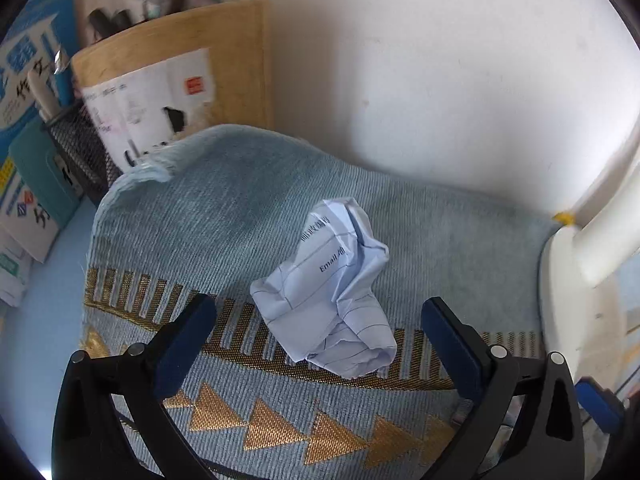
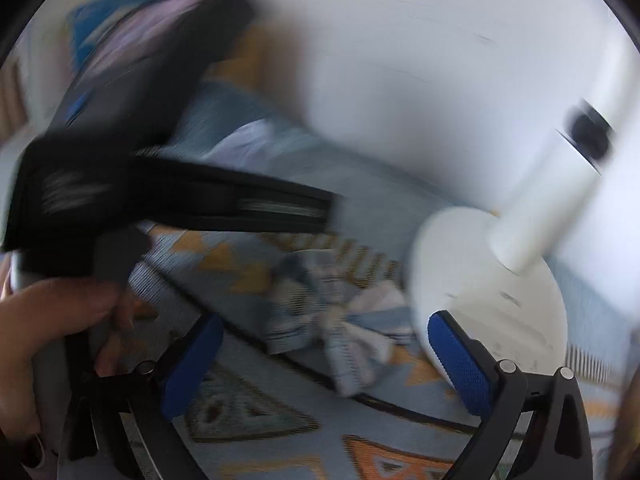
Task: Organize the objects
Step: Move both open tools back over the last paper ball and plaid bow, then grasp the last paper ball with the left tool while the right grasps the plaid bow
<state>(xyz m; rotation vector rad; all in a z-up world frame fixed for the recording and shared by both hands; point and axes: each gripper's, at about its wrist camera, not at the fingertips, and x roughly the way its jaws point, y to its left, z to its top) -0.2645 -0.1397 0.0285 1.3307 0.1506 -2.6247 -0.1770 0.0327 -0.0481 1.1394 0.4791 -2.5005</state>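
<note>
While we look along the left hand-held gripper (image 1: 320, 340), its blue-padded jaws stand wide apart with nothing pressed between them. A crumpled sheet of lined paper (image 1: 336, 292) lies on the pale blue woven cloth (image 1: 224, 216) with gold triangles, between and just beyond the fingertips, touching neither pad. Behind the cloth stands a tan wooden board (image 1: 236, 40) with a torn paper label, beside a black mesh holder (image 1: 80, 140) and some blue booklets (image 1: 28, 60). A white wall (image 1: 440, 80) fills the rest.

From the right wrist view, which is heavily blurred, we see the right hand-held gripper (image 2: 324, 356) also spread wide and empty. Beyond its fingertips lies a bunched striped cloth (image 2: 340, 328) on the patterned blue cloth. A white rounded base with a white post (image 2: 532, 216) sits by the right finger. At left, a hand (image 2: 48, 336) grips the black body of the other gripper, which crosses that side of the view.
</note>
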